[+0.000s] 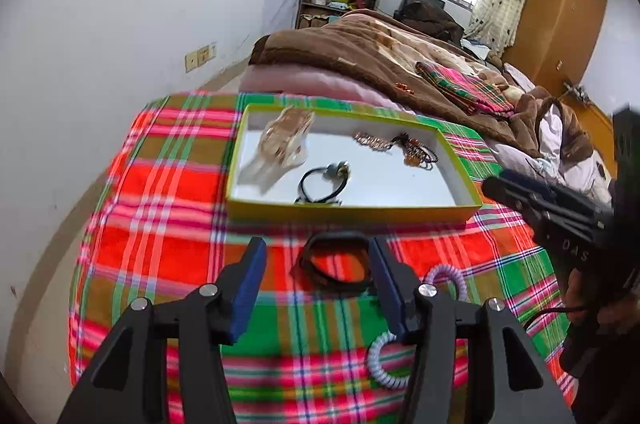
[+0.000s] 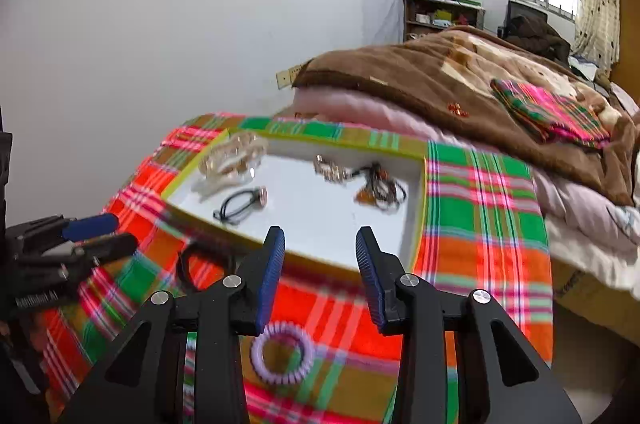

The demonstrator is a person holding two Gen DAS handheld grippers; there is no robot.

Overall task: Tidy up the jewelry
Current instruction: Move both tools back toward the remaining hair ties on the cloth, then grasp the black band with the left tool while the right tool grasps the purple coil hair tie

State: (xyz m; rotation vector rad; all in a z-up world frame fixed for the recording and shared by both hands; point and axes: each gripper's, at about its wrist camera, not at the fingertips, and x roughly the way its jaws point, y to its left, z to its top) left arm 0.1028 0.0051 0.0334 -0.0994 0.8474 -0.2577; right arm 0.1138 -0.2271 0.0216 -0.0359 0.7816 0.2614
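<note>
Both tongs stand apart, empty: between the left gripper's point(image 1: 318, 264) jaws lies a black rubbery loop band point(image 1: 334, 264); beneath the right gripper point(image 2: 320, 256) a lilac coiled plastic hair tie point(image 2: 282, 358), light and springy, best pinched across one side

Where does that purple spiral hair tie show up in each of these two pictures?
Left wrist view: the purple spiral hair tie peeks out right of the left tool's right finger, lower right of centre.
Right wrist view: it lies bottom centre, between the fingers.
Shared landmark: the yellow-rimmed tray beyond it.
</note>
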